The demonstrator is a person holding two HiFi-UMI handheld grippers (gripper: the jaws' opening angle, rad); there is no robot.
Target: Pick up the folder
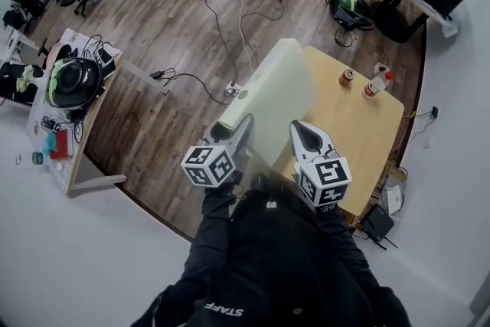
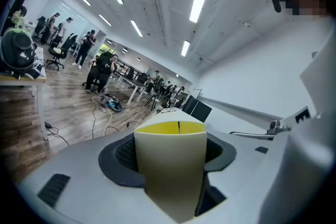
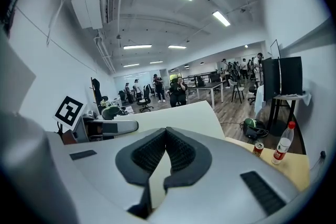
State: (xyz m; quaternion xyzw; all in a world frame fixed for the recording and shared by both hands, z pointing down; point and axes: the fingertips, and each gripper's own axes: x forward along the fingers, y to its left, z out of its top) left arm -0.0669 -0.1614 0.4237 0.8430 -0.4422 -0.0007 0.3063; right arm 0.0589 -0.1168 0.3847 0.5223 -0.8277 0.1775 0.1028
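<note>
The left gripper (image 1: 230, 132) has its jaws spread wide and clamped on the folder's (image 1: 269, 96) thick spine end, yellow inside. The right gripper (image 1: 306, 135) has its jaws nearly together, pinching the cover's thin edge. The folder is held tilted over the table's (image 1: 360, 135) left edge; 1 can (image 1: 347, 76) and 1 bottle (image 1: 376, 83) stand near the far edge

Near edge of folder (image 1: 276, 88) hidden behind left hand-held gripper (image 1: 230, 130) & right hand-held gripper (image 1: 310, 135); bottle (image 1: 377, 83) label beyond right one too small to read.
</note>
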